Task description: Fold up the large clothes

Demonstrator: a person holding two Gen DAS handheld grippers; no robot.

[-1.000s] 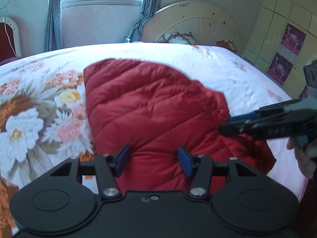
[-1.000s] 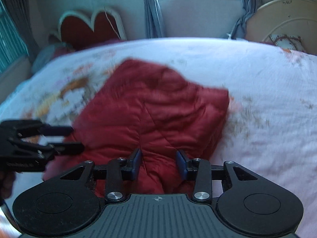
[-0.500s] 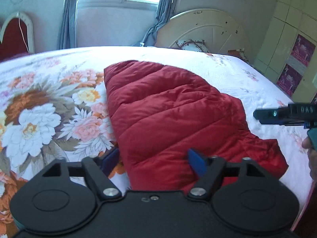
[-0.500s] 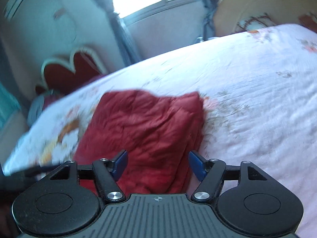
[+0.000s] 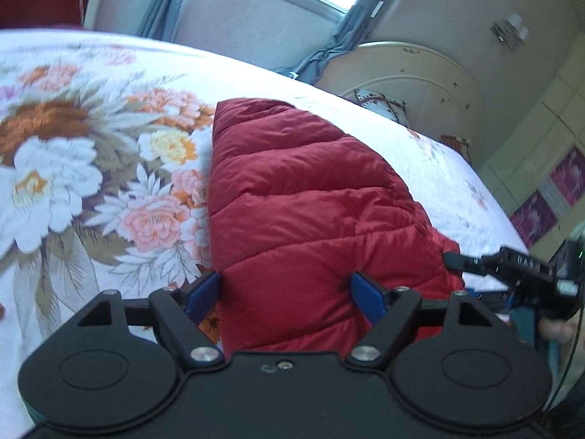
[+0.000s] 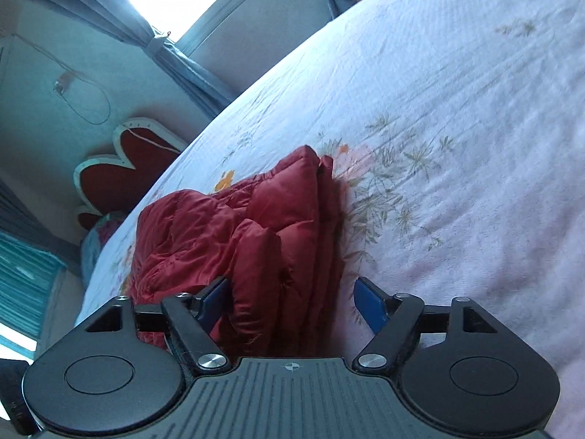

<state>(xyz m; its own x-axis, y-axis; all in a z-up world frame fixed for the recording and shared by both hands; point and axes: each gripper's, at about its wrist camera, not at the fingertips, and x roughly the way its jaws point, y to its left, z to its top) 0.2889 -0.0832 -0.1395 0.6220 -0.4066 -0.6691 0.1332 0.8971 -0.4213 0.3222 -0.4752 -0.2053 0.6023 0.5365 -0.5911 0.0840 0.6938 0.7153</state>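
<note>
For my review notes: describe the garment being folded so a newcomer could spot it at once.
Start at the bed, covered by a pale floral sheet. On it near the close edge lies the jacket, a puffy quilted one folded into layers. It is the only solid dark red thing on the sheet.

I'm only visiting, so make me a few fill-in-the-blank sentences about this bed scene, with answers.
1. The puffy jacket is coloured ____.
2. It lies on a bedsheet printed with ____.
3. The left tool has its blue pads standing ____.
4. Behind the bed, daylight comes in through a ____.

Answers: red; flowers; open; window
</note>
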